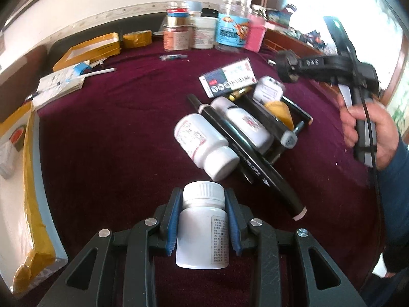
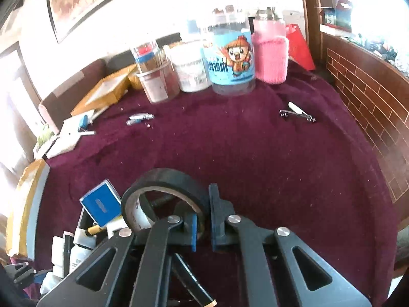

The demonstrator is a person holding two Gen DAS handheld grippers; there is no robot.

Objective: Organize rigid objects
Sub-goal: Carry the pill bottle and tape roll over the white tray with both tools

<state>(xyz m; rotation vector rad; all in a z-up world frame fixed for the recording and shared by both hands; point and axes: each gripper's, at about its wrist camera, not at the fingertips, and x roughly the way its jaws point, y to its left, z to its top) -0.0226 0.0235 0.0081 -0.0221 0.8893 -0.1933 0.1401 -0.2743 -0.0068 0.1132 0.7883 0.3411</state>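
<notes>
Nearest, the left gripper (image 1: 203, 226) pinches a white pill bottle (image 1: 203, 226) between its blue pads, cap pointing away, above the maroon-covered counter (image 1: 115, 138). Just beyond, at about one o'clock, a second white bottle (image 1: 204, 145) lies on its side against a black marker (image 1: 245, 153) and a black tray (image 1: 288, 117) crowded with small bottles. At two o'clock a hand (image 1: 368, 130) grips the right gripper (image 2: 204, 227), whose pads are clamped on the band of a black tape roll (image 2: 166, 194), one finger inside the ring. Farther, at twelve o'clock, jars (image 1: 230, 25) stand along the counter's back edge.
</notes>
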